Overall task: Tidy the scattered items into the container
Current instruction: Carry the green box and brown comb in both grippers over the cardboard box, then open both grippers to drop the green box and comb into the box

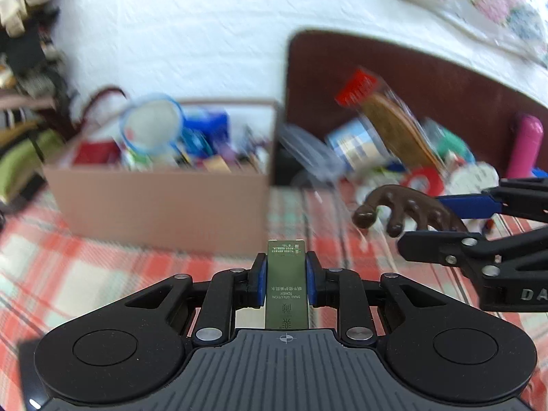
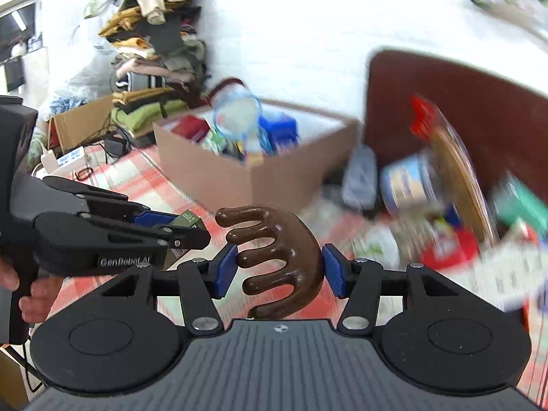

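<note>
Nearest, our left gripper (image 1: 286,284) is clamped on a green toner box (image 1: 286,291), and our right gripper (image 2: 279,269) on a brown comb (image 2: 274,250). Farther off, the cardboard box (image 1: 164,198) already holds many things; a scattered pile (image 1: 404,150) remains beside it.

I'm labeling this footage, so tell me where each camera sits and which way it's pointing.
Left wrist: rides the left claw, facing the cardboard box; its fingers clamp a green toner box; the right claw enters at right.
Right wrist: rides the right claw, which holds a brown massage comb, facing the same box; the left claw and the person's hand show at left.
Shared: cardboard box, plaid cloth, both claws.
</note>
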{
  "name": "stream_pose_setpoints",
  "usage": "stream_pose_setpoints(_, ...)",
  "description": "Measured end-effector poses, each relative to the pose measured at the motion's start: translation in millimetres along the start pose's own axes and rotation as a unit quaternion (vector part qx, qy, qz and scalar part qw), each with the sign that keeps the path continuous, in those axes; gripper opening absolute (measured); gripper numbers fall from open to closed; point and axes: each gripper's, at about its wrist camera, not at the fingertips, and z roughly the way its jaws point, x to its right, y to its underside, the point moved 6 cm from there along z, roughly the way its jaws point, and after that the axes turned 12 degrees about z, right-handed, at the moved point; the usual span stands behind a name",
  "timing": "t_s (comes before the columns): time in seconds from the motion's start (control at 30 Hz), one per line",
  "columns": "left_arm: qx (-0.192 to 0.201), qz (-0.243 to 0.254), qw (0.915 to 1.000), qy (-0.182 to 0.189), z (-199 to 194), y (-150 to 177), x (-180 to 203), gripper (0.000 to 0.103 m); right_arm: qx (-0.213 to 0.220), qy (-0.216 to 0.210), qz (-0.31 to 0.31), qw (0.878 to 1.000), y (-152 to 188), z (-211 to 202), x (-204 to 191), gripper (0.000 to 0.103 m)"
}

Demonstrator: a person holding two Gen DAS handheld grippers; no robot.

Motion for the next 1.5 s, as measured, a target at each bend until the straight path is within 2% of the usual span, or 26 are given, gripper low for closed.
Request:
stream_pose_setpoints(0.2, 0.045, -0.036, 0.9969, -0.054, -2, -40, -55, 0.019, 0.032, -0.019, -0.017, 0.999, -68, 23, -30, 0.059)
stream_pose_setpoints(0.4, 0.055, -0.078, 0.9926, -0.076, 22, -69, -105, 0.019, 0.055, -0.013, -0.002, 0.998, -120, 55, -39, 0.059)
stream_pose_setpoints(0.57, 0.048, -0.078, 0.9920, -0.088, 50, -80, -126, 0.019, 0.046, 0.002, 0.017, 0.999, -134, 100, -37, 0.059)
stream_pose_setpoints(0.7, 0.038, -0.081, 0.9921, -0.089, 76, -81, -137, 0.021, 0.031, 0.009, 0.024, 0.999, -131, 135, -33, 0.059)
stream_pose_setpoints(0.73, 0.038, -0.079, 0.9921, -0.090, 81, -81, -138, 0.029, 0.031, 0.009, 0.024, 0.999, -131, 143, -33, 0.059)
stream_pose_setpoints(0.77, 0.038, -0.079, 0.9918, -0.093, 85, -81, -140, 0.053, 0.034, 0.009, 0.020, 0.999, -131, 149, -33, 0.060)
stream_pose_setpoints(0.8, 0.035, -0.080, 0.9905, -0.105, 88, -79, -142, 0.079, 0.036, 0.010, 0.013, 0.999, -130, 155, -34, 0.065)
stream_pose_setpoints(0.83, 0.030, -0.088, 0.9881, -0.123, 90, -76, -145, 0.088, 0.042, 0.016, 0.006, 0.999, -129, 159, -34, 0.067)
stream_pose_setpoints(0.87, 0.031, -0.092, 0.9867, -0.130, 90, -73, -149, 0.093, 0.051, 0.028, 0.001, 0.998, -128, 160, -31, 0.074)
stream_pose_setpoints(0.93, 0.035, -0.095, 0.9884, -0.113, 92, -66, -152, 0.093, 0.049, 0.037, -0.002, 0.998, -124, 162, -24, 0.076)
stream_pose_setpoints(1.13, 0.020, -0.098, 0.9887, -0.111, 92, -54, -148, 0.093, 0.030, 0.034, 0.020, 0.999, -109, 160, -12, 0.076)
stream_pose_setpoints(1.33, 0.019, -0.084, 0.9902, -0.110, 80, -53, -137, 0.094, 0.033, 0.027, 0.017, 0.999, -104, 144, -19, 0.088)
stream_pose_setpoints(1.5, 0.031, -0.079, 0.9915, -0.098, 53, -48, -118, 0.102, 0.056, 0.025, 0.034, 0.998, -98, 113, -20, 0.095)
